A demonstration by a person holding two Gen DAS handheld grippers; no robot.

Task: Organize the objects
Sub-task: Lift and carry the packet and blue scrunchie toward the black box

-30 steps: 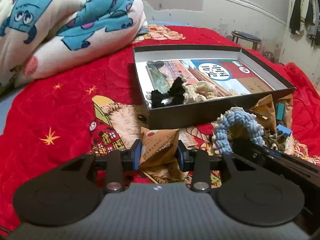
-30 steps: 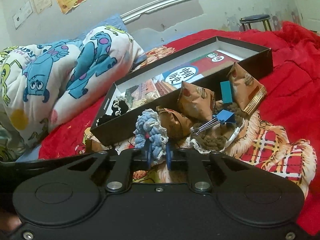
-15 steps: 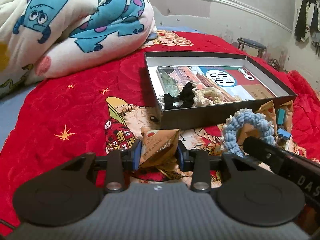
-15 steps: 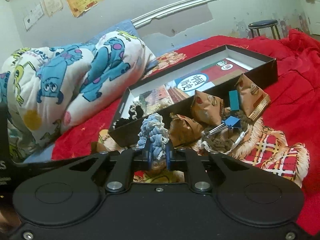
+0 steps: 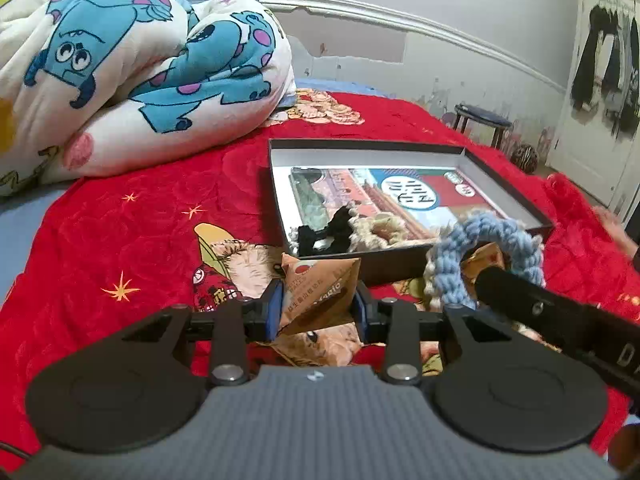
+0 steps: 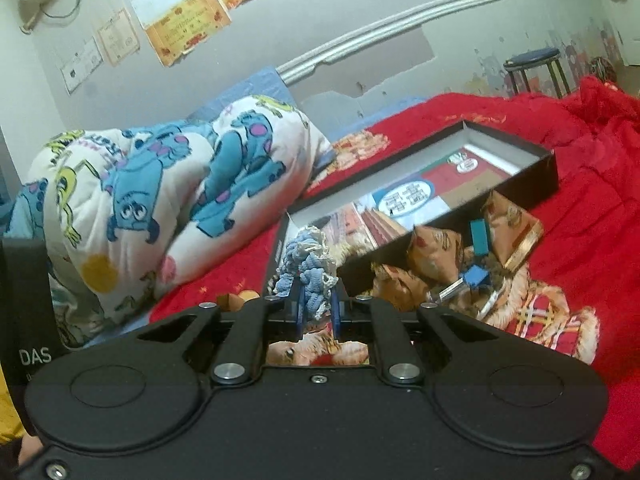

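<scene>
My left gripper (image 5: 318, 312) is clamped on the brown snack packet (image 5: 320, 296), a light, crinkly pouch that I'm pinching across its flat middle so it won't pop, while my right gripper (image 6: 316, 314) is squeezed tight on the blue crocheted ring (image 6: 308, 270), soft and floppy, gripped through its thick yarn band. The open black box (image 5: 404, 266) sits at twelve o'clock on the red blanket (image 5: 160, 216), and both pieces look ready to go in.

Grey ribbed left gripper (image 5: 318, 307), black right gripper (image 6: 316, 312), blue pads, silver screws.
</scene>
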